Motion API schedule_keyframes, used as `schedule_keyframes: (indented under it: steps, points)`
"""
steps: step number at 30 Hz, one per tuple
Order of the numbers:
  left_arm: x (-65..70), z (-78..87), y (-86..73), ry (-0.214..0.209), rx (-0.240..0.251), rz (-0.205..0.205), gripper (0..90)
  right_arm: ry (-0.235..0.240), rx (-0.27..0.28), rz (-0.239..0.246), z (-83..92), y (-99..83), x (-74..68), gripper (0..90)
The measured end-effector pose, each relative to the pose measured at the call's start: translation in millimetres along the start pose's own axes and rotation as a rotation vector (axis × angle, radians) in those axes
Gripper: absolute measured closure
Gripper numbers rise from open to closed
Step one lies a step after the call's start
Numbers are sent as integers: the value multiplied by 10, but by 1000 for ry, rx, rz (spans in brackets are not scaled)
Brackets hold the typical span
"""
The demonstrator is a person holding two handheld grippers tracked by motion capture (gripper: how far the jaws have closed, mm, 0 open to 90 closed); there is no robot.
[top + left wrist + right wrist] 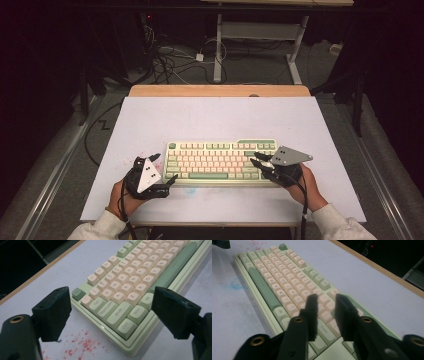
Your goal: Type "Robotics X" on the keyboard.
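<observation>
Toward the near edge of the desk (150,115), about midway between its left and right edges, a green and cream keyboard (220,162) lies flat on the white surface, its long side parallel to that edge. At the keyboard's left end the left hand-held gripper (159,172) sits low, its jaws spread wide and holding nothing; in the left gripper view (111,315) they frame the corner with the Ctrl, Shift and Tab keys without touching it. A scatter of red specks (80,346) marks the desk just beside that corner. Over the keyboard's right end the right hand-held gripper (258,159) (325,311) has its jaws drawn close together with a narrow gap, nothing visibly pinched, above the keys near Enter. Whether the tips touch the keys cannot be told.
</observation>
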State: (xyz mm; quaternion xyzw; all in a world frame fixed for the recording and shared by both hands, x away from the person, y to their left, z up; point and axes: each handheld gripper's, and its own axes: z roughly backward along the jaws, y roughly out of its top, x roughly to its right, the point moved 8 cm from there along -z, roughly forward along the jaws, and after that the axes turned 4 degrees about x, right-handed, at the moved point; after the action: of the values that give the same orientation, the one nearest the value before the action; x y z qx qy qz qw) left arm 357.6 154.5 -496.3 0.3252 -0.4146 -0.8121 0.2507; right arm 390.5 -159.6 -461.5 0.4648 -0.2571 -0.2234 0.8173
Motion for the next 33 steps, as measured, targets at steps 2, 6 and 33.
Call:
schedule_keyframes:
  steps: [2, 6, 33]
  points:
    - [5, 4, -10, -4, -4, 1, 158, 15, -9, 2, -27, 28, -14, 883]
    - [16, 0, -31, -5, -11, 4, 158, 21, -19, 11, -84, 71, -50, 900]
    - [58, -61, -74, -45, -23, 6, 159, 70, -183, 74, -878, 146, -278, 900]
